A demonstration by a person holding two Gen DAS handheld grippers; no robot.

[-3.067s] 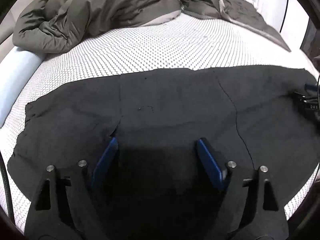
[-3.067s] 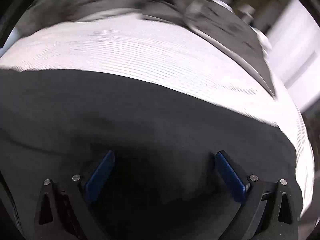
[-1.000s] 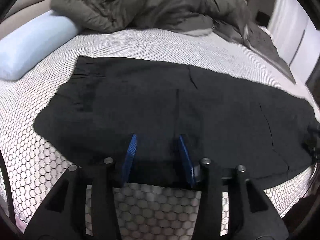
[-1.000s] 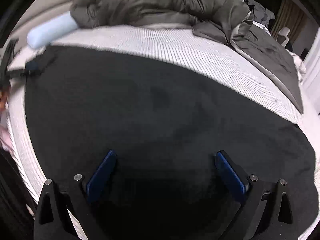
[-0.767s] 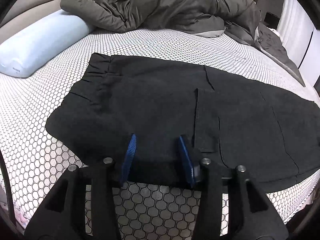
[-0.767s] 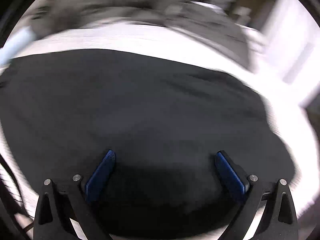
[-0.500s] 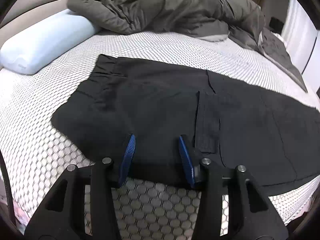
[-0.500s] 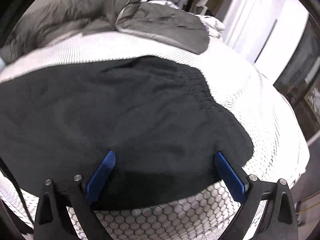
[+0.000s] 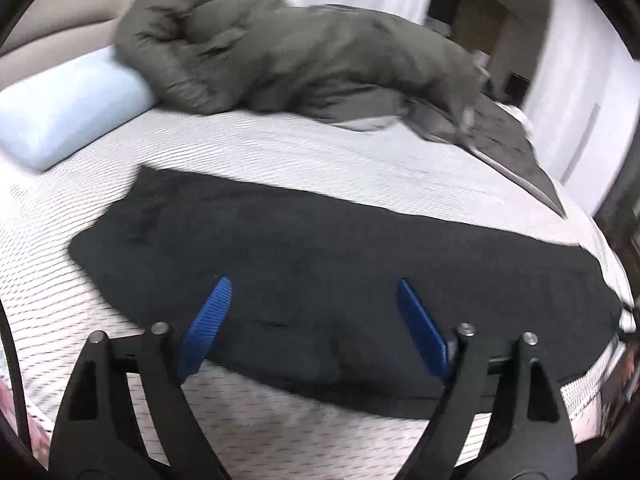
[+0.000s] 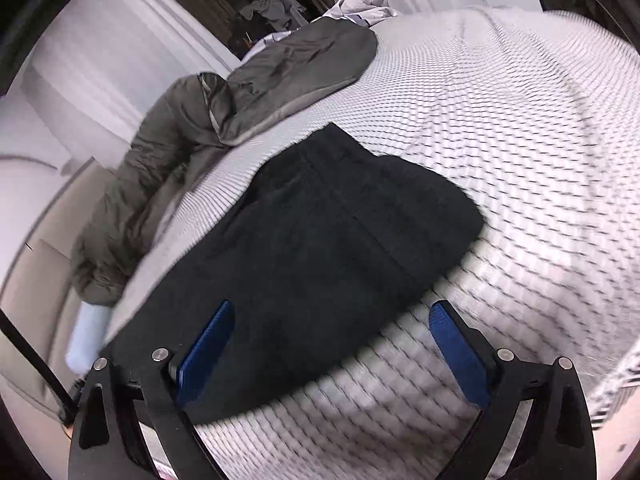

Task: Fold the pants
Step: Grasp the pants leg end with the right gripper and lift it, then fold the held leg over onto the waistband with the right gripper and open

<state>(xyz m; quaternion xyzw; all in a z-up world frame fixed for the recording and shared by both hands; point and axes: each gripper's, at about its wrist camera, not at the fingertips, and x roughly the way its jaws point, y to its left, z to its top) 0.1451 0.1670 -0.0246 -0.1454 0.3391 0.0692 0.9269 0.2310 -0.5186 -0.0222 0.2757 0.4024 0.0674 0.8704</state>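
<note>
The black pants (image 9: 328, 256) lie flat and stretched lengthwise across the white honeycomb-patterned mattress (image 9: 304, 152). My left gripper (image 9: 314, 300) hovers over their near edge with its blue pads wide apart; its jaws are opening and nothing is pressed between them. In the right wrist view the pants (image 10: 320, 236) run away toward the upper middle, their end at the top. My right gripper (image 10: 332, 328) stands open above the near edge, its left pad over the cloth and its right pad over bare mattress (image 10: 520, 140).
A crumpled grey duvet (image 9: 304, 56) lies along the far side of the bed, seen also as the duvet (image 10: 248, 88) in the right wrist view. A pale blue bolster pillow (image 9: 68, 108) rests at the far left. The mattress edge runs just below my grippers.
My left gripper's pads have spread from narrow to wide and it has lifted back from the pants' edge. The right gripper's view has swung and rolled along the pants, staying open.
</note>
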